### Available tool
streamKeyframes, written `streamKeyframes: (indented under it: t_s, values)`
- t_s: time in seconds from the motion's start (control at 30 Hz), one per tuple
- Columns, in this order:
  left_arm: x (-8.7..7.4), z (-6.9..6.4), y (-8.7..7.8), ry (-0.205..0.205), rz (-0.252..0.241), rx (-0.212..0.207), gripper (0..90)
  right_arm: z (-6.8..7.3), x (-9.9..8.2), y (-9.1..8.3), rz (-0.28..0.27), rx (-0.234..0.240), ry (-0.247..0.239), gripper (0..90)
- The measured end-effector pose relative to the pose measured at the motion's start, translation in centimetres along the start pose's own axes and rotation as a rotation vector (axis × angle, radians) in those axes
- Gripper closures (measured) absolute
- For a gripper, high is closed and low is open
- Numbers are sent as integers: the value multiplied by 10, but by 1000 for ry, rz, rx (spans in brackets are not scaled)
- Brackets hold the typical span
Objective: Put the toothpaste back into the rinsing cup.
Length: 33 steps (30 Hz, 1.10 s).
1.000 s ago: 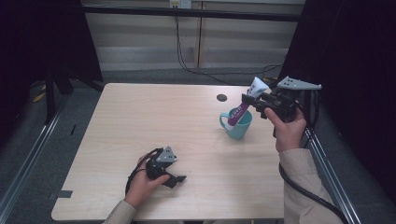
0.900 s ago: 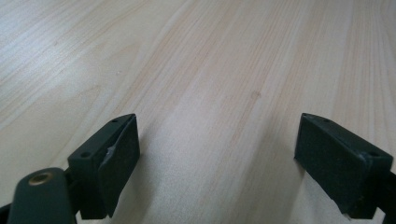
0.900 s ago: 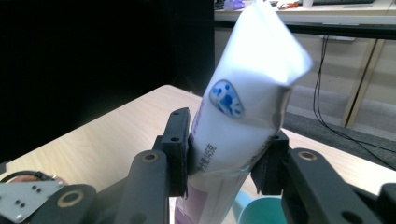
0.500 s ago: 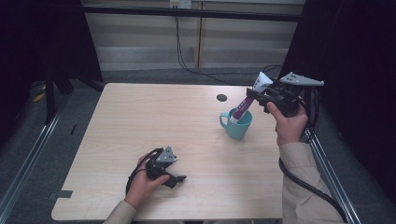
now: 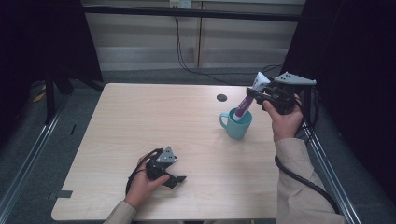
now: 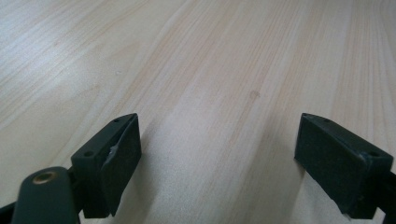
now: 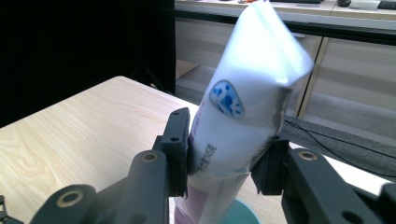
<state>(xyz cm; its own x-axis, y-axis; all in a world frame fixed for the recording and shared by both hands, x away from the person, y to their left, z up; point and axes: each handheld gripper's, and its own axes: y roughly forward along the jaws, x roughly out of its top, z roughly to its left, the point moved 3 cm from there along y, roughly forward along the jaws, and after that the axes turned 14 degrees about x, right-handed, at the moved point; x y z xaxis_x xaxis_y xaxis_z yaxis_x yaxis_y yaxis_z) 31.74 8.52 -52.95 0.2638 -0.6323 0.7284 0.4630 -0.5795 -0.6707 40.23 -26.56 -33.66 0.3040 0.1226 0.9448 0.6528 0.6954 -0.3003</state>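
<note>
So compared with a second ago, the right gripper (image 5: 256, 94) has shifted further right and a bit up, and the toothpaste tube (image 5: 246, 100) has come with it. Its purple lower end now just dips inside the teal mug (image 5: 236, 124) instead of sitting deeper, and it leans more toward the far right. We read that as the tube being lifted out of the mug, though we can't rule out that it's being tilted to settle in; either way the mug itself hasn't budged, sitting on the right half of the table (image 5: 154, 121) just near of the small dark hole (image 5: 222, 98). In the right gripper view the jaws are clamped on the white upper part of the toothpaste tube (image 7: 243, 112), squeezing it from both sides, with the mug's rim peeking out below. The right hand (image 5: 282, 122) is raised off the table, forearm coming in from the near right edge. The left gripper (image 5: 173, 179) hasn't moved at all; it's resting at the near left of the table, jaws spread wide with nothing between them but bare wood.
</note>
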Motion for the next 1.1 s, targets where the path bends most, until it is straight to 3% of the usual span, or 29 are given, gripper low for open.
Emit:
streamKeyframes:
  t_s: [0.57, 1.1]
  values:
    - [-1, -2, -1, 0, -3, -1, 143, -15, -17, 19, 45, -49, -3, 626]
    - [-1, -3, -2, 0, -3, -3, 143, -27, -45, 32, 74, -78, 38, 623]
